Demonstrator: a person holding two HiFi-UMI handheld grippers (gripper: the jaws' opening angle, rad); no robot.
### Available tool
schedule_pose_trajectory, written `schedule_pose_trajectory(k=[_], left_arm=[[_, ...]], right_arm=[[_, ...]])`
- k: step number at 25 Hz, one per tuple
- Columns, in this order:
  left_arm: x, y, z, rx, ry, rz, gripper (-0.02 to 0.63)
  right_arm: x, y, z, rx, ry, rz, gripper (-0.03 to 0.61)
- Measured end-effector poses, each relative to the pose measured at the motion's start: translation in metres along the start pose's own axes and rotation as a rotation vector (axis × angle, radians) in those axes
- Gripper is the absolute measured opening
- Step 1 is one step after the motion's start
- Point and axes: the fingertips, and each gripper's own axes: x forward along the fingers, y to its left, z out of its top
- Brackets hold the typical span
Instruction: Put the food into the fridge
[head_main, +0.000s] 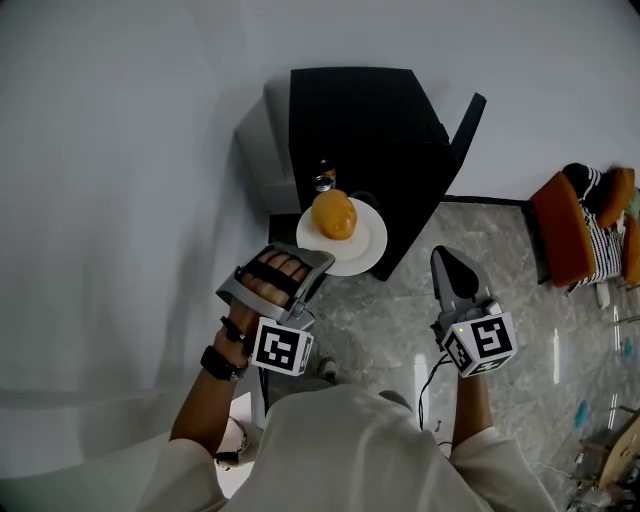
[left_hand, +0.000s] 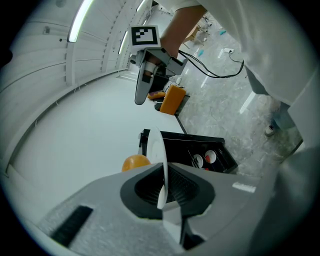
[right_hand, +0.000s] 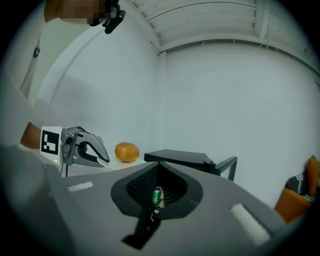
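Now the left gripper (head_main: 312, 262) pinches the rim of the white plate (head_main: 368, 250) and holds it flat, so the round orange food (head_main: 334, 215) does not roll off. Plate and food hang just in front of the black fridge (head_main: 370, 110). The right gripper (head_main: 446, 258), beside the fridge, has its 2 jaws together on nothing, likely free for the door (head_main: 466, 125).

Nothing readable is showing anywhere. The left cube (head_main: 281, 347) and right cube (head_main: 482, 343) are carrying only black-and-white square markers, and the can (right_hand: 157, 196) is showing print too small to read.
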Motion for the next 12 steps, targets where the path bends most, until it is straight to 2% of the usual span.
schedule_pose_trajectory(k=[7, 12], left_arm=[[0.038, 0.0, -0.022, 0.019, -0.035, -0.002, 0.021], [0.079, -0.001, -0.033, 0.042, -0.029, 0.01, 0.021]], right_arm=[[0.034, -0.017, -0.01, -0.042, 0.013, -0.064, 0.006], [0.061, -0.042, -0.036, -0.039, 0.031, -0.089, 0.006]])
